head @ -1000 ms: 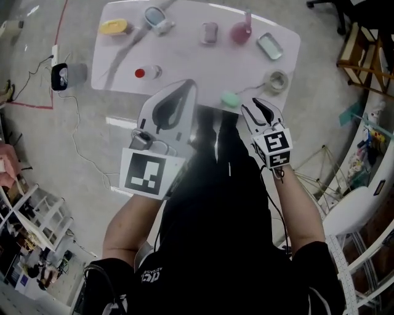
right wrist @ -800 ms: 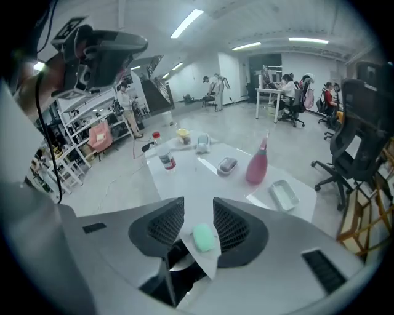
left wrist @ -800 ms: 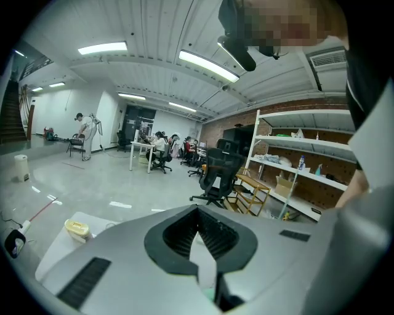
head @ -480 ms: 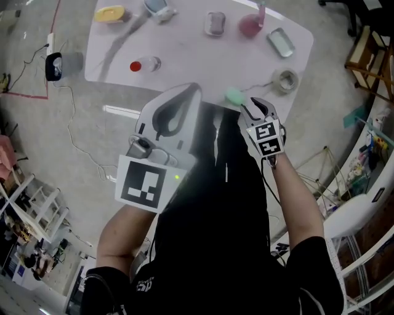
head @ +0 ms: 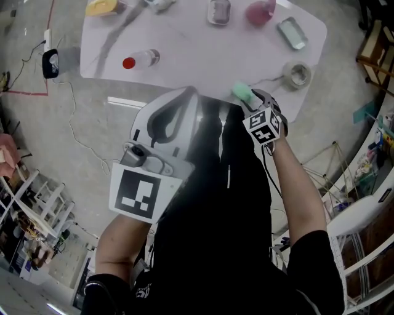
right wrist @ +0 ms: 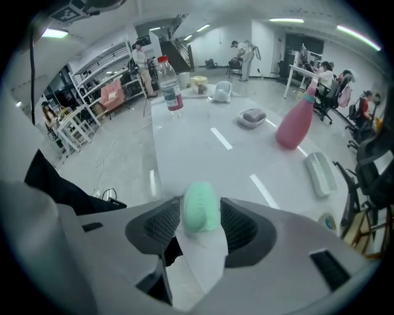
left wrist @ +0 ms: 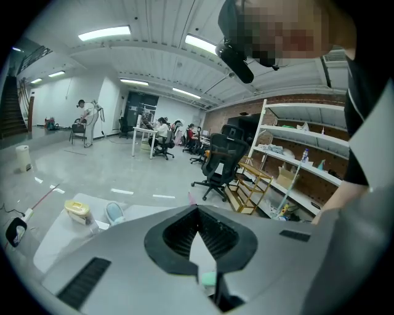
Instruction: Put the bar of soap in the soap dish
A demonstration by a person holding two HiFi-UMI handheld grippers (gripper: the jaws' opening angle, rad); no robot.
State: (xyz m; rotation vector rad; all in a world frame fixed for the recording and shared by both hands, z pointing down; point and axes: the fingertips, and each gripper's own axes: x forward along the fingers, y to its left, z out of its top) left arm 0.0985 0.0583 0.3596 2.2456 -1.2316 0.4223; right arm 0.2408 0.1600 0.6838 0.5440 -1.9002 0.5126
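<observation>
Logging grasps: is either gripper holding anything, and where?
Nothing held. The right gripper, jaws just opening, straddles the bar of soap; the left gripper is shut, empty.

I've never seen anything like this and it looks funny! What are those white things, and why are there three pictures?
A person holds two pairs of tongs. One camera sits on the person's head and looks down; one more rides on each pair. On the white table lie a red-capped bottle, a pink bottle, a tape roll, a silver dish and a green bar of soap. The left tongs are shut and empty. The right tongs have just been opening. The soap sits between them, but they don't seem to squeeze it yet.
</observation>
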